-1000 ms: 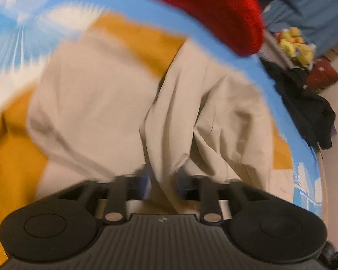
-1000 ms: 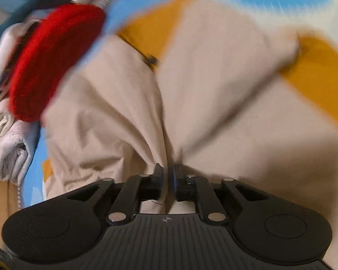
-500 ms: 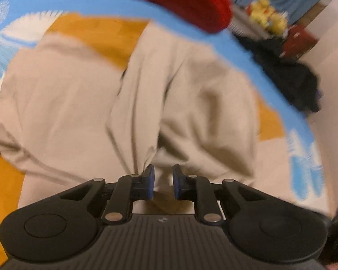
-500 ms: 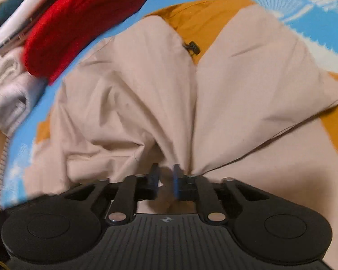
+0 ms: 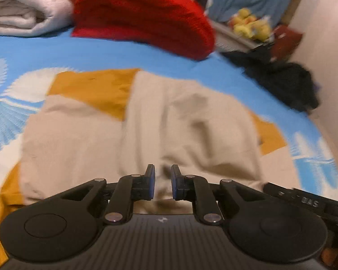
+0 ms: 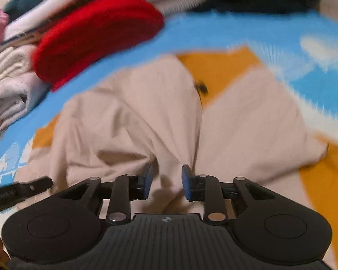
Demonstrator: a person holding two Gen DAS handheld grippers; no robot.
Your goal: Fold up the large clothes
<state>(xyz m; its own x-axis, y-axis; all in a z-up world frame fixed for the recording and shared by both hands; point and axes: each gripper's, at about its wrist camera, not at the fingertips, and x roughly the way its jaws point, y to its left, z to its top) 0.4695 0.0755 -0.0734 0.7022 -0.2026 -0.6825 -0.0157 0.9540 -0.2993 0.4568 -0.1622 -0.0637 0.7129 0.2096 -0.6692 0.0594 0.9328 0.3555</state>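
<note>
A large beige garment [image 5: 187,121] lies spread and partly folded on a blue, white and orange bedspread [image 5: 97,56]. It also shows in the right wrist view [image 6: 146,121], with a small dark clasp [image 6: 201,88] at its upper edge. My left gripper [image 5: 162,180] is open with a narrow gap, just over the garment's near edge, holding nothing. My right gripper [image 6: 166,175] is open wider, also over the near edge, empty. The other gripper's tip [image 6: 22,189] shows at the left of the right wrist view.
A folded red knit [image 5: 144,15] and white folded cloth [image 5: 24,11] lie at the far side of the bed. Dark clothing [image 5: 284,83] and yellow items [image 5: 252,24] sit at the far right by a pale wall [image 5: 322,51].
Both grippers let go of the beige garment and opened; the cloth dropped flat. Both pulled back and tilted up, showing more of the far piles.
</note>
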